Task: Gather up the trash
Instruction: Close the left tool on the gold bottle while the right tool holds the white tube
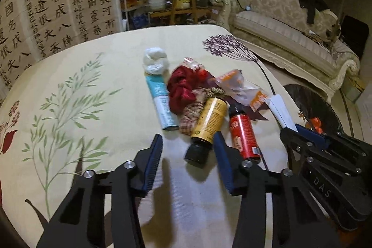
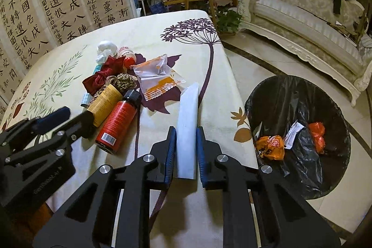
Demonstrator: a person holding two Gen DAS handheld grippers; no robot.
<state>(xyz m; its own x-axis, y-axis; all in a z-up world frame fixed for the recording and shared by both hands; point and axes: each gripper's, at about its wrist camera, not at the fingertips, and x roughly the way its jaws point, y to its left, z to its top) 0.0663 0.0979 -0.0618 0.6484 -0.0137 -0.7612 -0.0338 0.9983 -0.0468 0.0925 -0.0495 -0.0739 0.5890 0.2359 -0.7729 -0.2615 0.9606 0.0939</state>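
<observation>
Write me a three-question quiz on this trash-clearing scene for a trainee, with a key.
1. True or false: the black-lined bin is empty.
2. What sits between the pads of the right tool? A) a red bottle B) the white tube C) a red cloth
3. Fill in: the cap of the yellow bottle is ____.

Key: 1 false, it holds orange wrappers; 2 B; 3 black.
</observation>
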